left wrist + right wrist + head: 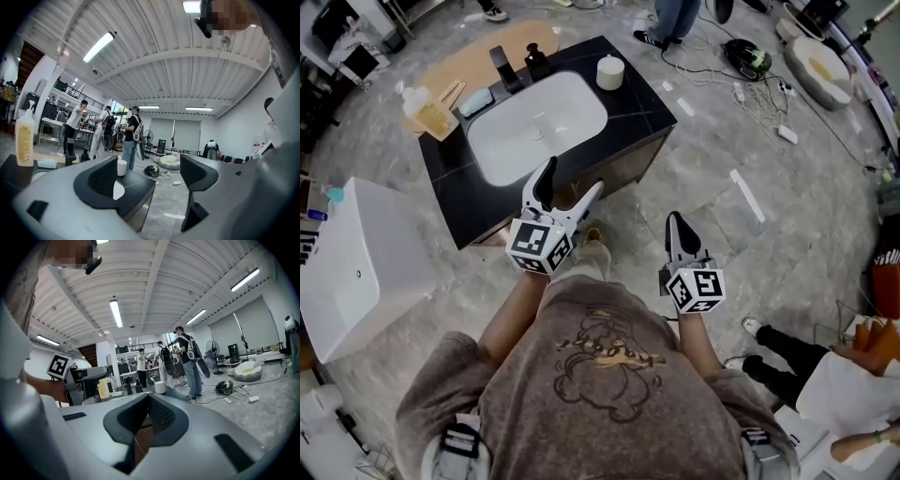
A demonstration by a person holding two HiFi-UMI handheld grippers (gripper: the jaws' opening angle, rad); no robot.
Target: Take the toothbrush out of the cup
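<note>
Two grippers are held above the floor on the near side of a black surface [630, 111] that carries a white sink [539, 122]. The left gripper [577, 174] reaches over the near edge of that surface, its jaws released and wide apart; in the left gripper view [150, 176] only open air and the distant room lie between them. The right gripper [675, 221] sits to the right and nearer the person, over grey floor, well apart from the surface. Its jaws are clenched together with nothing in them, the dark pads meeting in the right gripper view [149, 411].

The white cup [609, 72] stands upright on the far right corner of the surface, just right of the sink and far from both grippers. It also shows small past the left jaw [122, 167] and in the right gripper view [160, 387]. Whether the toothbrush is in it is too small to tell.

A black faucet [504, 67] rises at the sink's far edge, and a yellowish bottle [427, 111] stands at the far left corner.
</note>
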